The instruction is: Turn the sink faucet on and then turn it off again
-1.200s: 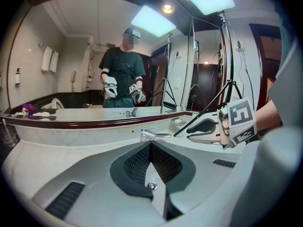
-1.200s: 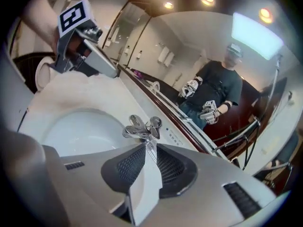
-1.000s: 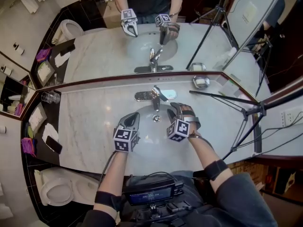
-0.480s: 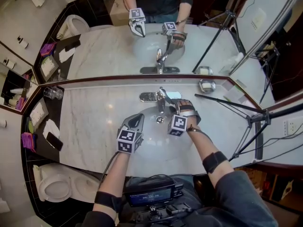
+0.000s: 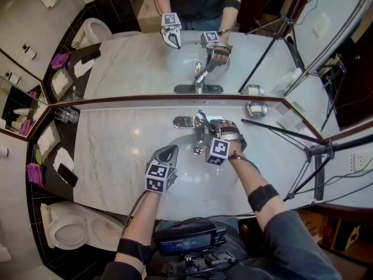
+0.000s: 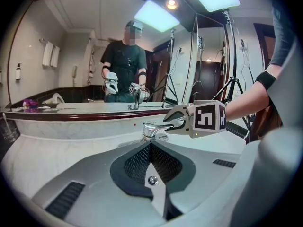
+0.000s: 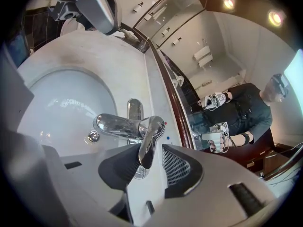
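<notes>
Nearest the person, the left gripper (image 5: pixel 168 151) hangs over the 8 o'clock part of the sink basin (image 5: pixel 187 186). Its jaws are pressed together on nothing, and it looks parked clear of the work, since a single lever needs only one tool. Further in, the right gripper (image 5: pixel 210 127) reaches across the basin's 1 o'clock side, tilted down towards the faucet (image 5: pixel 200 128). The faucet stands on the marble counter (image 5: pixel 111 150) at the bowl's 12 o'clock. The right gripper view shows the chrome lever (image 7: pixel 149 138) standing between that gripper's jaws, which have just been closing. A thin gap remains on one side, so they bracket the lever's tip without clamping it. Holding the tip would give the most leverage for lifting. The spout (image 7: pixel 116 125) points out over the drain (image 7: pixel 93 136), and no water can be seen running, so the turning-on step is probably only starting. Behind the faucet the mirror (image 5: pixel 134 57) doubles both grippers. A soap dish (image 5: pixel 255 108) sits at the faucet's 2 o'clock, well clear of the lever's travel.
</notes>
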`<state>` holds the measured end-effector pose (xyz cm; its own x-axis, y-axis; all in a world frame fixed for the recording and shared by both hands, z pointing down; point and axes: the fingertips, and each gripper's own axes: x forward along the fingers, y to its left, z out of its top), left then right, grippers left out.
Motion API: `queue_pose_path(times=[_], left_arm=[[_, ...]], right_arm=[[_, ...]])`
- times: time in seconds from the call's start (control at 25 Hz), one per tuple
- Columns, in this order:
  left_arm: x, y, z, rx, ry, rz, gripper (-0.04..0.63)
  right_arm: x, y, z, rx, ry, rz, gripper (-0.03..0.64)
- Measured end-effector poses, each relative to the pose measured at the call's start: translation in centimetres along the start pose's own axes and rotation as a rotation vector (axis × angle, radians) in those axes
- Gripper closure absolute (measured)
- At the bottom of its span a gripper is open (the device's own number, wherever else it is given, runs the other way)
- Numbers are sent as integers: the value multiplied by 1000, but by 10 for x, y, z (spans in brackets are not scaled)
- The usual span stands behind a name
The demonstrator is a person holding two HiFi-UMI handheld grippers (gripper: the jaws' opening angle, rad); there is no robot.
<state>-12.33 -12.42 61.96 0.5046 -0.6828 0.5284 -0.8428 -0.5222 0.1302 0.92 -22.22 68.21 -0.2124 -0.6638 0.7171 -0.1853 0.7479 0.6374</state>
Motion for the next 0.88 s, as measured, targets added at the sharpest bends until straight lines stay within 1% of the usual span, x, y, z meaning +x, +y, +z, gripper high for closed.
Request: queue_pose_path(times=[0.32, 0.68, 0.88], left_arm=[[1, -6, -5, -7, 15, -12, 591], [1, -5, -11, -16, 10, -8, 591], [-1, -5, -14, -25, 19, -7, 591]], right_arm=[[1, -6, 3, 81, 1, 6, 475], [2, -21, 11, 116, -19, -3, 479], [4, -27, 17, 139, -26, 13, 479]])
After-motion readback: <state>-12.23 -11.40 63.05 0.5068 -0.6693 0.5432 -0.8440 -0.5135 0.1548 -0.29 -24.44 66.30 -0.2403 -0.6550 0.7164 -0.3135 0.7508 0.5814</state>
